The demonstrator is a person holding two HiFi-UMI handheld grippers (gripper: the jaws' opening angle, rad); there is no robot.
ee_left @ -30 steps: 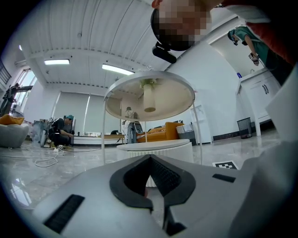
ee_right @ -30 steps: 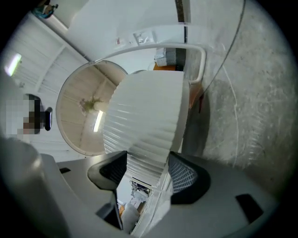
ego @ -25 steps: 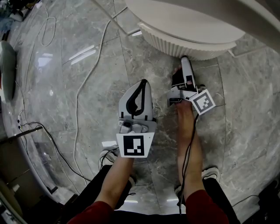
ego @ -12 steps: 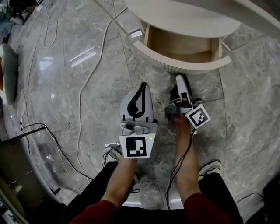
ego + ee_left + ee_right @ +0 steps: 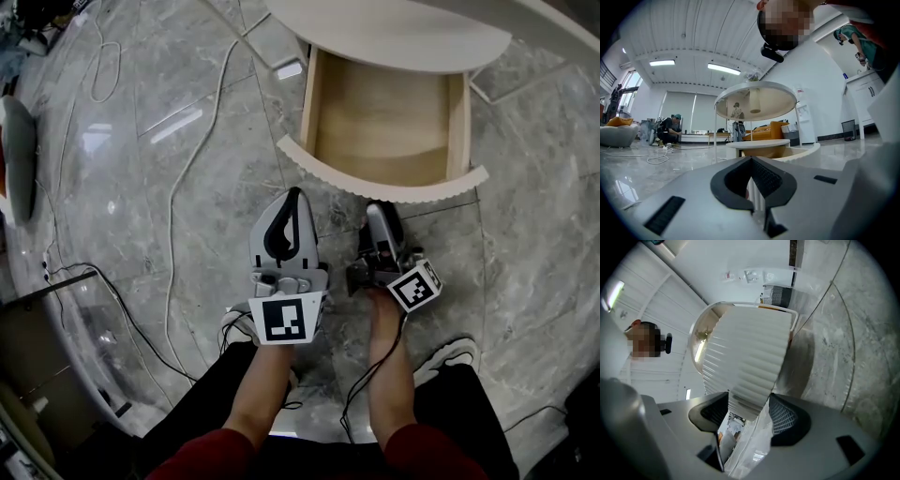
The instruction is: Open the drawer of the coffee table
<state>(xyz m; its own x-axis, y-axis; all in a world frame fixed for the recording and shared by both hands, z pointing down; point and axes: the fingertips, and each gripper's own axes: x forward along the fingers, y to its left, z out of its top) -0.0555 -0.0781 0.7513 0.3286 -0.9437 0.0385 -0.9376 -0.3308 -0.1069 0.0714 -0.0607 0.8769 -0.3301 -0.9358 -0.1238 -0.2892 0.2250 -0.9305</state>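
The white round coffee table (image 5: 394,33) stands at the top of the head view. Its drawer (image 5: 330,114) is pulled out towards me, showing a bare wooden inside. The curved ribbed drawer front (image 5: 319,161) faces me. My right gripper (image 5: 378,211) is at the underside of that front, right of its middle. In the right gripper view the ribbed front (image 5: 745,357) fills the gap between the jaws of the right gripper (image 5: 750,413), which are shut on it. My left gripper (image 5: 292,195) hovers over the floor just left of it, shut and holding nothing; its tips (image 5: 751,161) meet.
Marble floor all round. White cables (image 5: 187,159) run across the floor at the left, and a dark cable (image 5: 112,309) lies at the lower left. My shoes (image 5: 450,361) are below the grippers. A person (image 5: 670,129) crouches far off in the left gripper view.
The drawer has slid out from shut to wide open. My right gripper has moved back towards me with the drawer front. The left gripper drifted slightly towards me.
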